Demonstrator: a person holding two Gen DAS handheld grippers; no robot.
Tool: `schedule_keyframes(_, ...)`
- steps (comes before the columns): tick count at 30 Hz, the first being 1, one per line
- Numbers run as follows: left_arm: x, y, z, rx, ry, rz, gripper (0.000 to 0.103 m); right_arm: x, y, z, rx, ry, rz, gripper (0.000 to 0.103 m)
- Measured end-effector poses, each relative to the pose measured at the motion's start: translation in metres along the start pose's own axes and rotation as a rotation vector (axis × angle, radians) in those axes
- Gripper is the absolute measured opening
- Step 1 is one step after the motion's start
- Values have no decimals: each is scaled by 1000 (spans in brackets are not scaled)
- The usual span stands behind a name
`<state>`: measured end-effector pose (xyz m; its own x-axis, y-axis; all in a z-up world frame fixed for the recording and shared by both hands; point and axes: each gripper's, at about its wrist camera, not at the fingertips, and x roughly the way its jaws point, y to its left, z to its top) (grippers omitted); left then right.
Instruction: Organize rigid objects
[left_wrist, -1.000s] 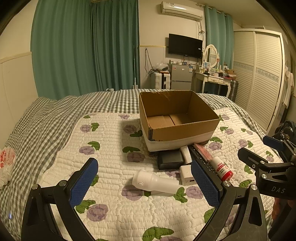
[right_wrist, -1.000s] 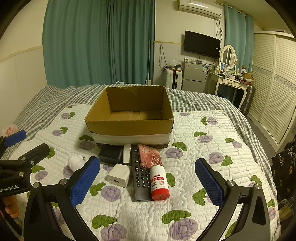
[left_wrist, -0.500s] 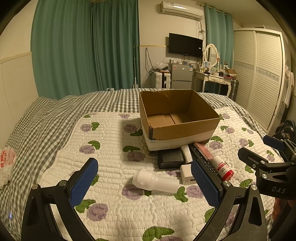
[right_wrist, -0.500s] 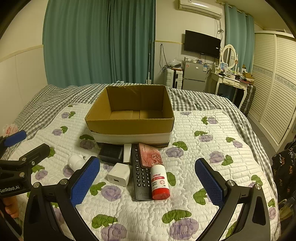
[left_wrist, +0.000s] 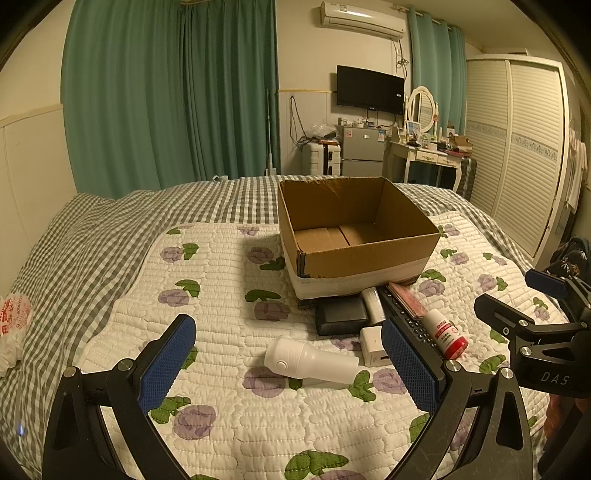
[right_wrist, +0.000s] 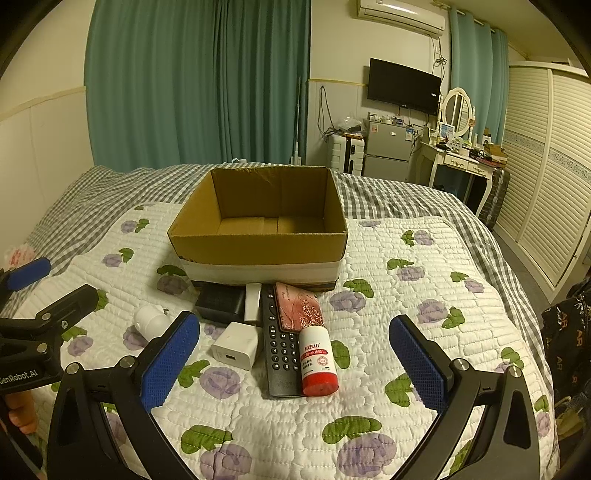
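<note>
Both grippers hang over the floral quilt (right_wrist: 424, 266) with jaws spread wide and empty, apparently poised to choose a first item. The left gripper (left_wrist: 288, 363) frames the white handheld device (left_wrist: 310, 360); the right gripper (right_wrist: 295, 360) frames the red-capped bottle (right_wrist: 317, 363) lying on the black remote (right_wrist: 279, 343). The cardboard box (right_wrist: 258, 245) sits just behind the clutter, empty, likely the destination.

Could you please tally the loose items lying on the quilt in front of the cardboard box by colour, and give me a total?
White: 3 – cylindrical handheld device, square charger plug, small oblong block
Black: 2 – long remote control, flat rectangular case
Pink: 1 – patterned phone-shaped case, resting on the remote
White with red cap: 1 – plastic bottle
Total: 7
</note>
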<state>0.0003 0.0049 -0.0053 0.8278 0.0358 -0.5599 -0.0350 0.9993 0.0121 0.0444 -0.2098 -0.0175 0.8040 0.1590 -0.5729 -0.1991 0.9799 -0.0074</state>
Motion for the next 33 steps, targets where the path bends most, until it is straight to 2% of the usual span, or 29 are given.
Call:
schedule_keyframes(27, 1, 0, -2, 3, 2, 2, 103, 2, -1, -2, -3, 10, 4, 103)
schedule_keyframes(33, 4, 4, -8, 3, 13, 9, 103, 8, -6, -5, -2, 40, -5, 96)
